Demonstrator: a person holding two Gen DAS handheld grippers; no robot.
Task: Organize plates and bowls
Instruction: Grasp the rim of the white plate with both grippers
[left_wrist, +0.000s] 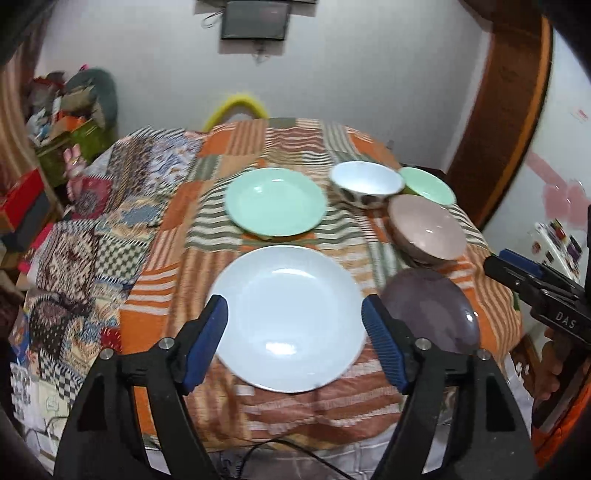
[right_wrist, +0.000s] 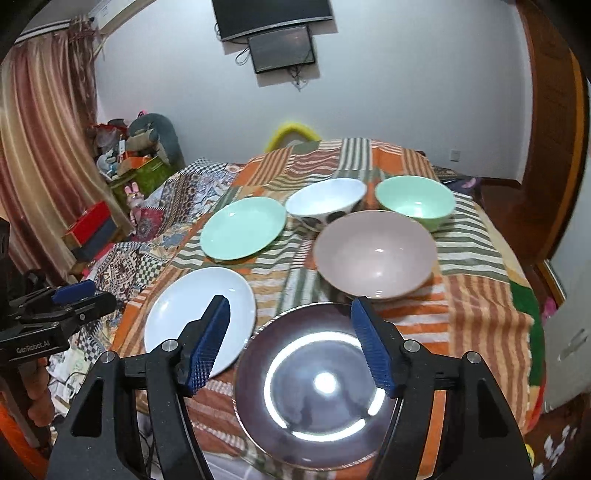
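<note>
Each black tool (left_wrist: 293, 343) carries ribbed blue pads (right_wrist: 208, 345), silver screws and white lettering.

Table (right_wrist: 480, 295) under a striped patchwork cloth (right_wrist: 465, 254), set with six dishes.
Nearest: a white plate (left_wrist: 288, 317) beside a dark glossy plate (right_wrist: 314, 395). Farther back: a mint-green plate (left_wrist: 275, 201), a white patterned bowl (right_wrist: 327, 203), a green bowl (right_wrist: 415, 201), a pink bowl (right_wrist: 375, 253) just before them.

you have three plates on the patchwork cloth (right_wrist: 480, 295): a green plate (right_wrist: 242, 228), a white plate (right_wrist: 184, 314) and a dark plate (right_wrist: 317, 398). you also have three bowls: a white bowl (right_wrist: 325, 201), a green bowl (right_wrist: 415, 201) and a pink bowl (right_wrist: 375, 253).
</note>
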